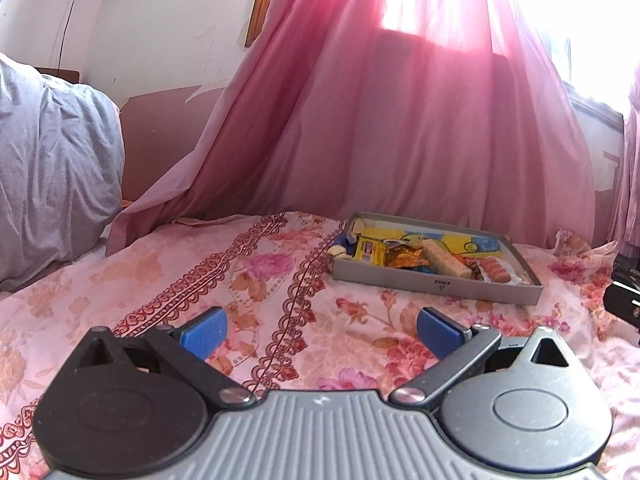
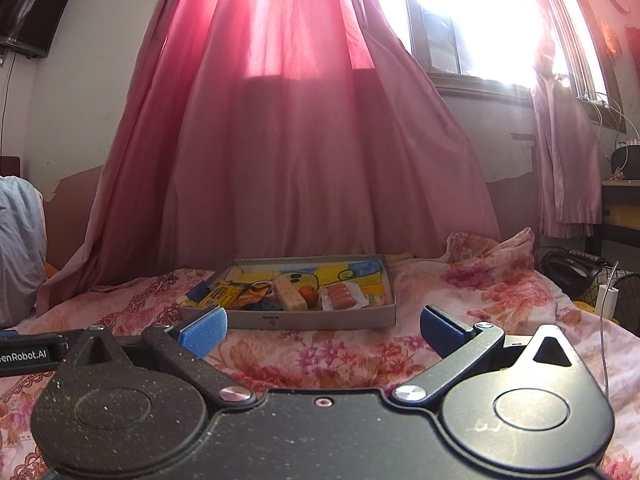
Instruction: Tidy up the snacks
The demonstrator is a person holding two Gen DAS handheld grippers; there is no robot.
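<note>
Pink floral bedding [image 2: 360,352] covered the bed, and on it, in front of a long pink curtain [image 2: 280,140], lay a shallow grey cardboard tray [image 2: 320,318] holding the snacks. Its inner floor carried a yellow and blue cartoon print. Among the contents were a yellow packet [image 2: 222,294] at the left, a crumpled orange wrapper [image 2: 254,295], a pale wrapped bar [image 2: 290,294] lying at an angle, and a clear pack of reddish sausages [image 2: 342,294] at the right. A small dark mark was printed on the tray's near wall, too small to read, and the packet lettering was likewise illegible.

Well short of the tray, the right gripper [image 2: 323,330] hovered over the bedding with its blue-padded fingers [image 2: 204,330] spread wide and nothing between them. The left gripper [image 1: 320,332] sat the same way, wide apart and empty, with the tray ahead to its right [image 1: 436,282]. At the right view's left edge, a black part bore the partial lettering "enRobot.AI" [image 2: 24,356].

A grey pillow [image 1: 56,168] lay at the far left, and a bright window [image 2: 480,20] stood behind the curtain.
</note>
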